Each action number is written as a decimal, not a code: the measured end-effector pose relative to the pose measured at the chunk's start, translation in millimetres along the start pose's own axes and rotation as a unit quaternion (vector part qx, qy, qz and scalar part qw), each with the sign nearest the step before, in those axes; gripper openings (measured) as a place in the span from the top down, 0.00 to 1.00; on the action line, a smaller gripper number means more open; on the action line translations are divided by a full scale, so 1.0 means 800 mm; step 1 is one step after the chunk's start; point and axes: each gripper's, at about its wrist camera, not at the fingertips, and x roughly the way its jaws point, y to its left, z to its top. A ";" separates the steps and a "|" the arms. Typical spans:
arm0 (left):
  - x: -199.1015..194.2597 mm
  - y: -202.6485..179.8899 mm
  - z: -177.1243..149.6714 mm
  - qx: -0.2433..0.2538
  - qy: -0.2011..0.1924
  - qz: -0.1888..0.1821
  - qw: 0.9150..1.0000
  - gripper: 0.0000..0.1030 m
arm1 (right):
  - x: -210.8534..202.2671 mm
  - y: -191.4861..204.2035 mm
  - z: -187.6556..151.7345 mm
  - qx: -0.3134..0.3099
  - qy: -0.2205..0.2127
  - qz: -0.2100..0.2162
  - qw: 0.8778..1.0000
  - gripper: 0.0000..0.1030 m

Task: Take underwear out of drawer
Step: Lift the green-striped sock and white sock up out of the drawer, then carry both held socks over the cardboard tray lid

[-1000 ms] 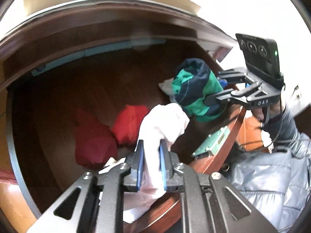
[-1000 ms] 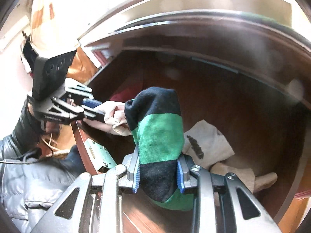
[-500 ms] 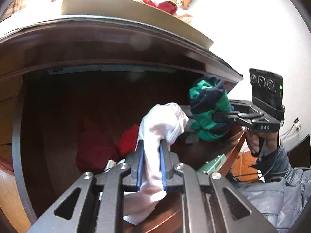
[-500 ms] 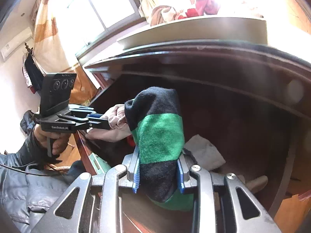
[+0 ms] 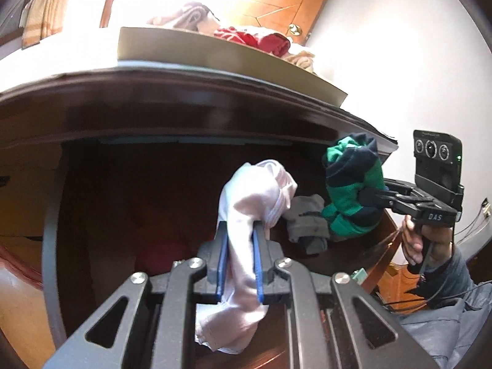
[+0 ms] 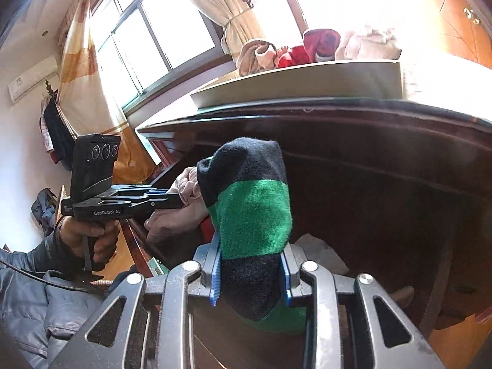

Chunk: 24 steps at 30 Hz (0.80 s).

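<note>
My left gripper (image 5: 240, 230) is shut on a pale pink garment (image 5: 255, 190), which bunches above the blue pads and hangs below them, over the open dark wooden drawer (image 5: 123, 200). My right gripper (image 6: 250, 246) is shut on a rolled green and navy striped garment (image 6: 252, 209). From the left wrist that striped bundle (image 5: 350, 190) hangs to the right at the drawer's right wall, clamped in the right gripper (image 5: 369, 198). From the right wrist the left gripper (image 6: 181, 201) holds the pink cloth (image 6: 184, 187) at the drawer's left side.
A grey garment (image 5: 307, 224) lies in the drawer at the right, and a red one (image 5: 172, 249) lies in shadow. A pale cloth (image 6: 319, 252) rests on the drawer floor. A flat box (image 5: 215, 52) with clothes (image 6: 307, 49) sits on the dresser top. A person's grey sleeve (image 5: 455, 283) is at right.
Both grippers have lifted and tilted upward with their garments, so the views now show the dresser top, the window and the wall. The grips stay the same.
</note>
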 end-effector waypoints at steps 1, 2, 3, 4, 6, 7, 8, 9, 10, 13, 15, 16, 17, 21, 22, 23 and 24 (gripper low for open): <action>-0.001 -0.001 0.000 0.002 -0.003 0.005 1.000 0.88 | -0.002 0.001 -0.001 0.000 -0.005 0.000 1.000 0.69; -0.002 -0.003 0.001 0.004 -0.005 0.010 1.000 0.88 | -0.002 0.001 0.000 0.000 -0.009 0.000 1.000 0.69; -0.003 -0.004 0.002 0.006 -0.008 0.019 1.000 0.88 | -0.004 0.000 -0.001 0.001 -0.014 0.000 1.000 0.69; -0.004 -0.005 0.002 0.008 -0.011 0.027 1.000 0.88 | -0.005 0.000 -0.001 0.002 -0.018 -0.001 1.000 0.69; -0.006 -0.006 0.003 0.009 -0.014 0.042 0.999 0.88 | -0.008 0.000 -0.002 0.005 -0.024 -0.002 1.000 0.69; -0.007 -0.008 0.003 0.011 -0.016 0.048 0.999 0.88 | -0.007 -0.001 -0.003 0.006 -0.026 -0.004 1.000 0.69; -0.008 -0.009 0.003 0.014 -0.017 0.052 0.998 0.88 | -0.007 -0.001 -0.004 0.007 -0.028 -0.005 1.000 0.69; -0.009 -0.010 0.003 0.016 -0.018 0.056 0.998 0.88 | -0.008 0.000 -0.004 0.007 -0.030 -0.004 1.000 0.69; -0.009 -0.010 0.003 0.016 -0.019 0.059 0.998 0.88 | -0.009 0.000 -0.005 0.008 -0.032 -0.004 0.999 0.69; -0.010 -0.014 0.003 0.024 -0.022 0.071 0.997 0.88 | -0.012 -0.002 -0.007 0.008 -0.041 -0.005 0.999 0.69; -0.011 -0.016 0.003 0.027 -0.026 0.076 0.996 0.88 | -0.019 -0.004 -0.011 0.006 -0.049 -0.006 0.999 0.69; -0.012 -0.018 0.003 0.029 -0.029 0.078 0.996 0.88 | -0.019 -0.003 -0.011 0.005 -0.051 -0.006 0.999 0.69; -0.014 -0.019 0.003 0.029 -0.035 0.077 0.996 0.88 | -0.019 -0.002 -0.011 0.004 -0.053 -0.006 0.999 0.69; -0.018 -0.025 0.002 0.036 -0.046 0.081 0.995 0.88 | -0.023 -0.003 -0.011 0.004 -0.063 -0.003 0.998 0.69; -0.020 -0.026 0.002 0.037 -0.049 0.083 0.995 0.88 | -0.024 -0.005 -0.011 0.004 -0.065 -0.003 0.998 0.69; -0.021 -0.028 0.002 0.038 -0.054 0.087 0.994 0.88 | -0.024 -0.005 -0.012 0.004 -0.068 -0.003 0.998 0.69; -0.023 -0.028 0.003 0.038 -0.058 0.090 0.994 0.88 | -0.024 -0.005 -0.012 0.004 -0.071 -0.003 0.997 0.69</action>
